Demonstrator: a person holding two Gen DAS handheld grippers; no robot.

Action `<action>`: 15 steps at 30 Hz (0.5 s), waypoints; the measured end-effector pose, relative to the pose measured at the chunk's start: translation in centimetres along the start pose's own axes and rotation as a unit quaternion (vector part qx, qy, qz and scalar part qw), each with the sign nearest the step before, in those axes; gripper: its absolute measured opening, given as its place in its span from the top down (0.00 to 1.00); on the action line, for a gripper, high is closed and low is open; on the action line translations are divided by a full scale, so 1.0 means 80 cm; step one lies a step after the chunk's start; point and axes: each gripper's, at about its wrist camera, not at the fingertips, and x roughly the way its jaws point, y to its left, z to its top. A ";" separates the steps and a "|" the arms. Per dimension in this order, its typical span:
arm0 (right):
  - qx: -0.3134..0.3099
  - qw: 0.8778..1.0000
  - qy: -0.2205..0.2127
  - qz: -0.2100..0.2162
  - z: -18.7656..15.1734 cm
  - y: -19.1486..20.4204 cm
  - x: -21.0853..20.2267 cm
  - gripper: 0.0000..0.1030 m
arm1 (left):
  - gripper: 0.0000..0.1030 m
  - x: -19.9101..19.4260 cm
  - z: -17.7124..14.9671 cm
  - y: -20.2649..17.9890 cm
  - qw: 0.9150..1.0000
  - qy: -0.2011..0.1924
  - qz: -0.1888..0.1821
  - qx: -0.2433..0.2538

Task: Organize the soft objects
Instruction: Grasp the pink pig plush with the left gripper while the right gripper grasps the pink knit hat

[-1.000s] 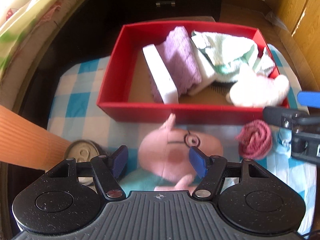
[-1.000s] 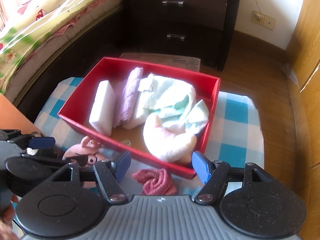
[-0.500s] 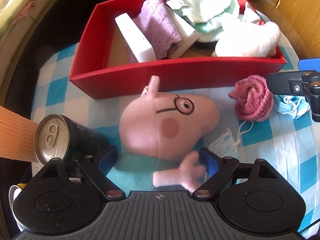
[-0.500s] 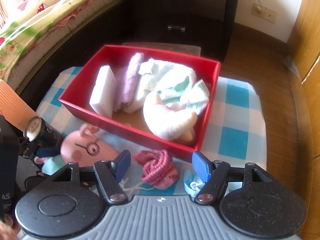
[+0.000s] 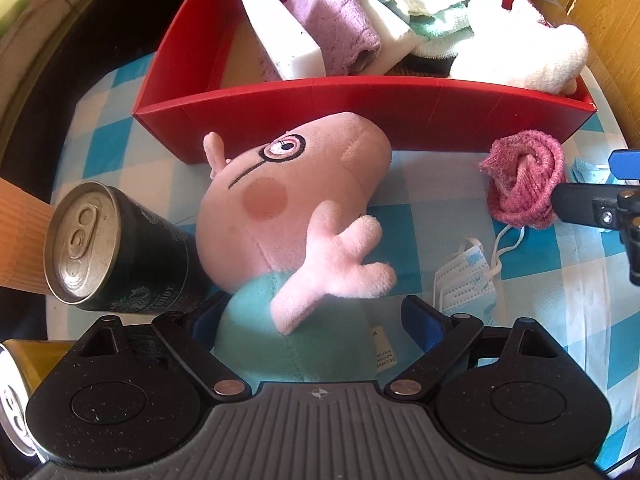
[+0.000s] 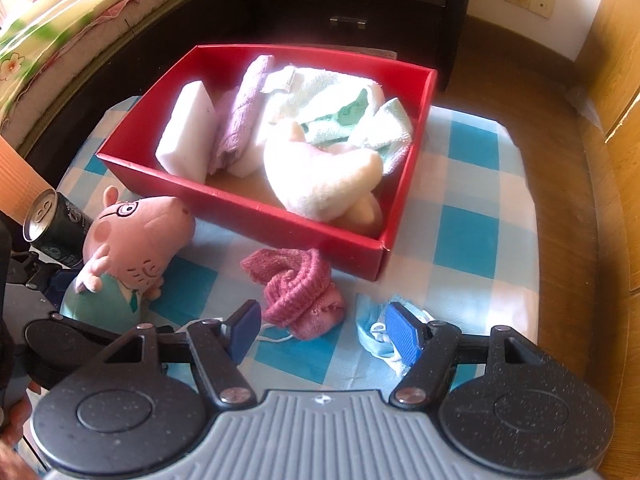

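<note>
A pink pig plush (image 5: 296,200) with a teal body lies on the blue-checked cloth in front of the red box (image 5: 360,108). My left gripper (image 5: 316,320) points down over it, open wide, its pads on either side of the teal body with a gap on the right. A rolled pink knit sock (image 6: 296,292) lies on the cloth just ahead of my right gripper (image 6: 324,332), which is open and touches nothing. The box (image 6: 240,208) holds a white sponge (image 6: 186,128), a purple cloth (image 6: 240,112), a pale towel (image 6: 320,92) and a cream plush (image 6: 320,176).
A dark drink can (image 5: 116,248) stands just left of the plush, close to my left finger. A folded face mask (image 5: 468,280) lies right of the plush, and a crumpled blue mask (image 6: 372,328) sits by my right pad. A bed and dark drawers lie beyond.
Both grippers have come down toward the cloth. The left jaws have widened and now straddle the plush's body instead of its head. The right gripper now hangs just above the sock.
</note>
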 end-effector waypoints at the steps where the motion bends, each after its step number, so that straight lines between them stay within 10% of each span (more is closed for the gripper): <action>1: -0.002 1.000 0.001 0.001 0.001 0.003 0.002 0.54 | 0.15 0.002 0.001 0.000 1.000 0.000 0.000 0.000; 15: -0.014 1.000 0.013 0.001 0.015 0.024 0.052 0.54 | 0.16 0.028 0.011 0.016 0.999 0.012 -0.023 -0.019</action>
